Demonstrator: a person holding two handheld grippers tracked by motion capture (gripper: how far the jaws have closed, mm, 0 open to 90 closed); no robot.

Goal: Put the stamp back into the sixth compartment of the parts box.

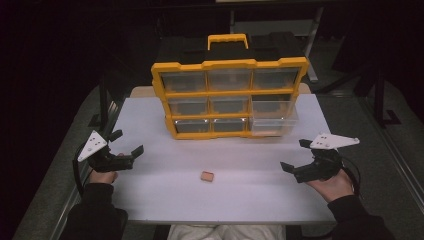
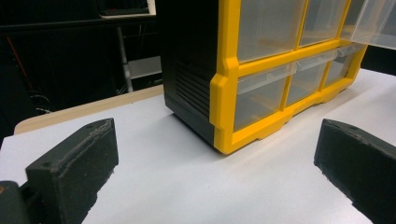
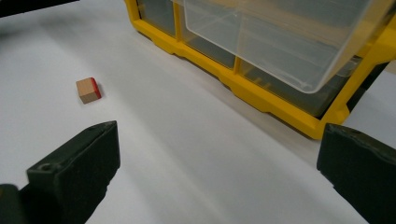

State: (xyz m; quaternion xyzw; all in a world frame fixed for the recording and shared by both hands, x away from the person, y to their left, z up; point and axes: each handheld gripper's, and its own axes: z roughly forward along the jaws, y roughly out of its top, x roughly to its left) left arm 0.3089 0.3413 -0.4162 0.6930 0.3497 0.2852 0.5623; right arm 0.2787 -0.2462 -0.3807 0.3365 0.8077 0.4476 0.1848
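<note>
Right now the white table [image 1: 150,200] carries everything, and the yellow drawer organizer [image 1: 230,64] standing upright at its far middle is my landmark. It has three rows of three clear drawers; the middle-right drawer [image 1: 274,111] is pulled out toward me, hanging over the one below it, and looks empty as far as I can tell. In front of the organizer, well apart from it and a little left of its centre, lies the small wooden block [image 1: 207,176], with one red face [image 3: 95,87] visible in the right gripper view.

My left gripper [image 1: 129,142] hovers left of the organizer's front, jaws wide apart and holding nothing. My right gripper [image 1: 295,155] hovers in front of the organizer's right end, just below the pulled-out drawer, likewise spread wide and empty.

I judge the job is to put the block in that drawer. The risks: the block is small and low, so a skewed pinch could flip it away; lifting it past the drawer's overhanging lip could knock the drawer or nudge the organizer backward.
</note>
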